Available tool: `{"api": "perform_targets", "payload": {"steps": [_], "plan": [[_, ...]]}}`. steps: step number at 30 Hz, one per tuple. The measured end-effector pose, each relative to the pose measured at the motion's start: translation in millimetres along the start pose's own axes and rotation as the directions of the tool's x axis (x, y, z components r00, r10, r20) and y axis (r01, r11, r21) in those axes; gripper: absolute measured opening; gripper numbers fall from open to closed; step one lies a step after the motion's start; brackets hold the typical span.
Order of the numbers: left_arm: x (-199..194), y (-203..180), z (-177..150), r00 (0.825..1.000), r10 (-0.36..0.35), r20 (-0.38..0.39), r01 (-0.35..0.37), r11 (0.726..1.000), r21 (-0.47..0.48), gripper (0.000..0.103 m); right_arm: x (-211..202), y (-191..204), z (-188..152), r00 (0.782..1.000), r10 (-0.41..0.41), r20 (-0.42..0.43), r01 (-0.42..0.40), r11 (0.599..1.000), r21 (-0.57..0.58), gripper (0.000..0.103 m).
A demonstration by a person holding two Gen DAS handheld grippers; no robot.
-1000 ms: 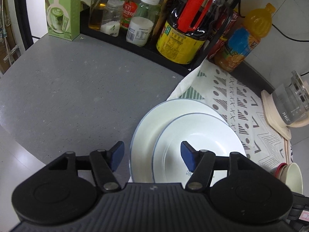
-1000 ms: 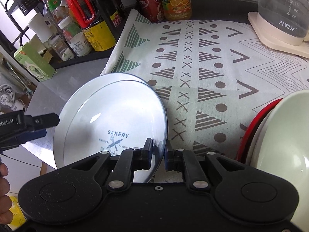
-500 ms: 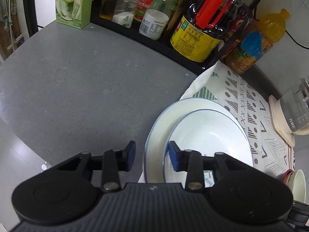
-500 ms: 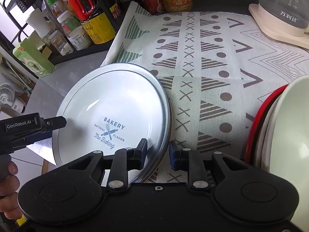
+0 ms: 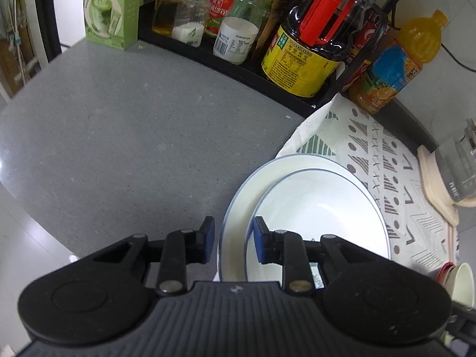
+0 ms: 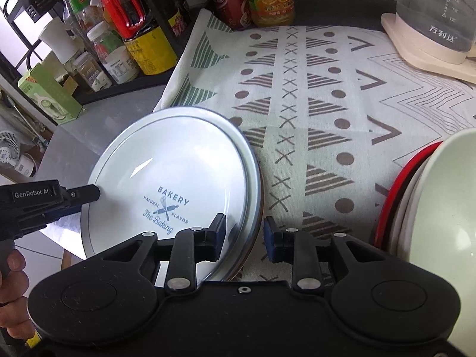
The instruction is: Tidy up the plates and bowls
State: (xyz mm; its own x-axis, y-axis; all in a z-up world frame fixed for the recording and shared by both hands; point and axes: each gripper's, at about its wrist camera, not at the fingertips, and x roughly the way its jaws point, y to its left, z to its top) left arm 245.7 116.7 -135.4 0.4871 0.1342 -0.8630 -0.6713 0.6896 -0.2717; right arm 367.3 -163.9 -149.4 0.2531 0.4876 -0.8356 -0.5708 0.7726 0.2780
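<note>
Now, at lower centre of both frames, two stacked plates (image 6: 178, 178) straddle the edge of the patterned cloth (image 6: 342, 95). My right gripper (image 6: 244, 233) stands part open astride the rim, gripping nothing; my left gripper (image 5: 233, 239) likewise, I think. Best to square the stack gently, both rims aligned, before reaching for the bowls (image 6: 440, 202) at right.

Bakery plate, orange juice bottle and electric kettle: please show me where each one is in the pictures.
bakery plate (image 6: 178, 160): right wrist view, on its white centre above the print.
orange juice bottle (image 5: 395, 68): left wrist view, on its label.
electric kettle (image 6: 437, 9): right wrist view, on its clear body.
</note>
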Motion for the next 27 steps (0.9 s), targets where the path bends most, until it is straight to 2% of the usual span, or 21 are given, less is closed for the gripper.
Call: {"api": "perform_targets", "payload": {"steps": [2, 4, 5, 7, 10, 16, 18, 27], "plan": [[-4.6, -5.1, 1.8, 1.0, -0.019, -0.001, 0.019, 1.0, 0.018, 0.03, -6.3, -1.9, 2.8, 1.0, 0.004, 0.017, -0.004, 1.0, 0.006, 0.034], [-10.2, -10.0, 3.3, 0.999, -0.039, -0.002, 0.039, 0.999, 0.022, 0.042, -15.4, -1.9, 5.8, 0.999, 0.003, 0.045, -0.004, 1.0, 0.003, 0.044], [-13.1, -13.2, 4.2, 0.999, -0.049, 0.0, 0.049, 0.998, 0.027, 0.045, -20.7, -1.9, 7.5, 0.998, 0.004, 0.061, -0.004, 1.0, 0.003, 0.047], [-19.4, -20.7, 5.4, 0.998, -0.06, 0.01, 0.06, 0.997, 0.048, 0.06, -31.8, -3.3, 10.9, 0.996, 0.01, 0.093, -0.011, 1.0, 0.009, 0.054], [-27.2, -32.7, 6.7, 0.998, -0.059, 0.028, 0.056, 0.995, 0.079, 0.076, -48.1, -5.9, 15.4, 0.989, 0.006, 0.145, -0.009, 1.0, 0.019, 0.064], [-35.0, -58.4, 10.1, 0.995, -0.092, 0.024, 0.088, 0.987, 0.131, 0.08, -75.6, -15.3, 19.8, 0.974, -0.016, 0.226, 0.004, 0.999, 0.054, 0.089], [-37.6, -67.7, 9.2, 0.994, -0.11, 0.024, 0.105, 0.983, 0.15, 0.082, -85.0, -20.1, 19.4, 0.968, -0.034, 0.25, 0.018, 0.997, 0.069, 0.093], [-45.1, -111.0, -1.8, 0.98, -0.198, -0.004, 0.194, 0.954, 0.228, 0.083, -118.5, -54.0, 6.4, 0.942, -0.12, 0.313, 0.071, 0.984, 0.163, 0.098]]}}
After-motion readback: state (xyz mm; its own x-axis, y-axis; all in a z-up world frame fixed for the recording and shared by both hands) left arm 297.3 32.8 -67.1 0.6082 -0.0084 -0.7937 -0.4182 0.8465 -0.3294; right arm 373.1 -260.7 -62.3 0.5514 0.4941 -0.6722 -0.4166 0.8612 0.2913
